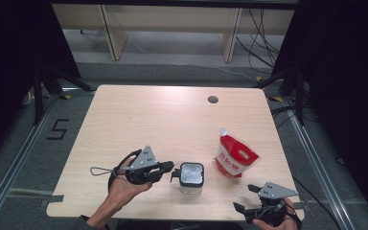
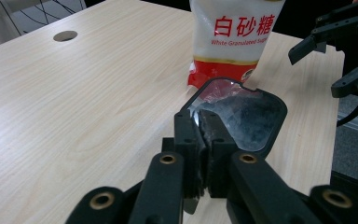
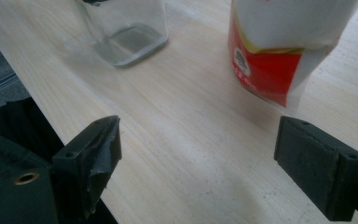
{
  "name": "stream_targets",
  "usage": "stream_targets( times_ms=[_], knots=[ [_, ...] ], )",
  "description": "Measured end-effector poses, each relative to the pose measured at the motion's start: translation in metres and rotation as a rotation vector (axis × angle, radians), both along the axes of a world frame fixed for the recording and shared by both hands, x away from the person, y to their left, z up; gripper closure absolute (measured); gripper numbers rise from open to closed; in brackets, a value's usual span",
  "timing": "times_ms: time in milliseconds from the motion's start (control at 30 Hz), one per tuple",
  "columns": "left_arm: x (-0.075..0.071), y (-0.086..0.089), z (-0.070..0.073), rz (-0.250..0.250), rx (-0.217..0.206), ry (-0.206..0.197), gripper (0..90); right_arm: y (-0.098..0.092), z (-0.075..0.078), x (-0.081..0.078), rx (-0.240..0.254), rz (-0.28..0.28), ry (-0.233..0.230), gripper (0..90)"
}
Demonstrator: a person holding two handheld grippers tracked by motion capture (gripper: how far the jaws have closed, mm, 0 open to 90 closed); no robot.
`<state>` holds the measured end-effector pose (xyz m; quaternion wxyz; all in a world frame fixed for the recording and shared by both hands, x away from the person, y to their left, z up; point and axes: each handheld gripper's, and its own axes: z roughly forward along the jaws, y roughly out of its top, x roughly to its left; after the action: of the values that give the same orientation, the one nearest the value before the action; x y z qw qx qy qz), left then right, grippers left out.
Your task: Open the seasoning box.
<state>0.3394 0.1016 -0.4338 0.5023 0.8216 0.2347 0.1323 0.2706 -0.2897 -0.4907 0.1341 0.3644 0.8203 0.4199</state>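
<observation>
Your left gripper (image 1: 175, 171) is clamped on the black lid tab of the clear jar (image 1: 191, 178), near the counter's (image 1: 139, 120) front edge. Your right gripper (image 1: 249, 197) stands wide apart, off the sugar bag (image 1: 235, 155).

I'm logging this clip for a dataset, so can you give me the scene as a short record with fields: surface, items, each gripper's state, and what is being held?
surface: light wooden table with a round cable hole
container: clear square jar with a black rim, near the front edge
bag: red and white sugar bag, upright, to the right of the jar, apart from it
left gripper: shut on the jar's rim
right gripper: open, holding nothing, over the table facing the bag
</observation>
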Motion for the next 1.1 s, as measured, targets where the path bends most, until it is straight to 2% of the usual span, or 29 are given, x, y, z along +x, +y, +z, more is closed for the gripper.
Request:
stream_targets(
  times_ms=[33, 67, 100, 133, 200, 267, 300, 367, 400, 467, 500, 567, 667, 833, 867, 900, 933, 967, 1033, 1067, 1100],
  knots=[
    [0.001, -0.002, -0.001, -0.001, 0.002, 0.000, 86.9, 0.001, 0.000, 0.001, 0.001, 0.020, -0.010, 15.6],
    [0.001, -0.003, -0.002, 0.006, 0.006, 0.009, 87.6, 0.003, 0.001, -0.002, 0.006, -0.003, 0.011, 15.6],
    [0.001, -0.003, -0.002, 0.006, 0.006, 0.009, 88.3, 0.003, 0.001, -0.002, 0.006, -0.003, 0.011, 15.6],
    [0.003, -0.005, -0.005, -0.009, 0.014, -0.001, 88.7, 0.004, 0.001, 0.000, 0.012, 0.020, -0.011, 15.7],
    [0.004, -0.006, -0.007, -0.012, 0.018, 0.003, 88.9, 0.005, 0.002, 0.000, 0.007, 0.014, -0.015, 15.7],
    [0.004, -0.011, -0.010, 0.002, 0.038, 0.017, 89.0, 0.010, 0.002, -0.001, 0.032, 0.011, 0.008, 15.8],
    [0.005, -0.012, -0.011, -0.011, 0.036, 0.012, 89.0, 0.010, 0.001, 0.002, 0.017, 0.035, -0.024, 15.9],
    [0.005, -0.013, -0.012, -0.012, 0.035, 0.016, 89.0, 0.011, 0.002, 0.002, 0.013, 0.044, -0.030, 16.0],
    [0.006, -0.014, -0.013, -0.014, 0.030, 0.022, 89.0, 0.013, 0.002, 0.003, 0.019, 0.052, -0.029, 16.0],
    [0.006, -0.015, -0.015, -0.003, 0.033, 0.023, 89.0, 0.015, 0.002, 0.001, 0.030, 0.030, -0.011, 16.0],
    [0.007, -0.015, -0.014, -0.007, 0.040, 0.020, 89.0, 0.017, 0.002, 0.002, 0.028, 0.052, -0.024, 16.1],
    [0.006, -0.015, -0.015, -0.004, 0.037, 0.017, 89.0, 0.017, 0.003, 0.002, 0.013, 0.056, -0.037, 16.7],
    [0.005, -0.016, -0.016, -0.002, 0.045, 0.005, 89.0, 0.017, 0.003, 0.002, 0.019, 0.053, -0.028, 17.6],
    [0.004, -0.016, -0.018, 0.006, 0.032, -0.004, 88.9, 0.023, 0.006, 0.001, 0.042, 0.064, -0.034, 23.5],
    [0.004, -0.016, -0.018, 0.001, 0.036, -0.001, 88.9, 0.023, 0.007, 0.002, 0.041, 0.081, -0.062, 26.1],
    [0.005, -0.014, -0.018, -0.012, 0.047, -0.010, 88.8, 0.025, 0.008, 0.001, 0.049, 0.077, -0.056, 28.3],
    [0.005, -0.014, -0.019, -0.009, 0.044, -0.008, 88.9, 0.025, 0.009, 0.004, 0.050, 0.101, -0.091, 30.7],
    [0.005, -0.014, -0.019, -0.005, 0.042, -0.005, 88.9, 0.027, 0.011, 0.003, 0.059, 0.091, -0.087, 34.6],
    [0.004, -0.015, -0.020, -0.002, 0.026, -0.005, 88.9, 0.029, 0.013, 0.005, 0.062, 0.116, -0.130, 38.5],
    [0.004, -0.015, -0.020, 0.003, 0.018, -0.004, 88.9, 0.031, 0.014, 0.004, 0.067, 0.117, -0.123, 39.9],
    [0.003, -0.016, -0.020, 0.004, 0.014, -0.004, 88.9, 0.032, 0.014, 0.005, 0.056, 0.126, -0.142, 41.2]
  ],
)
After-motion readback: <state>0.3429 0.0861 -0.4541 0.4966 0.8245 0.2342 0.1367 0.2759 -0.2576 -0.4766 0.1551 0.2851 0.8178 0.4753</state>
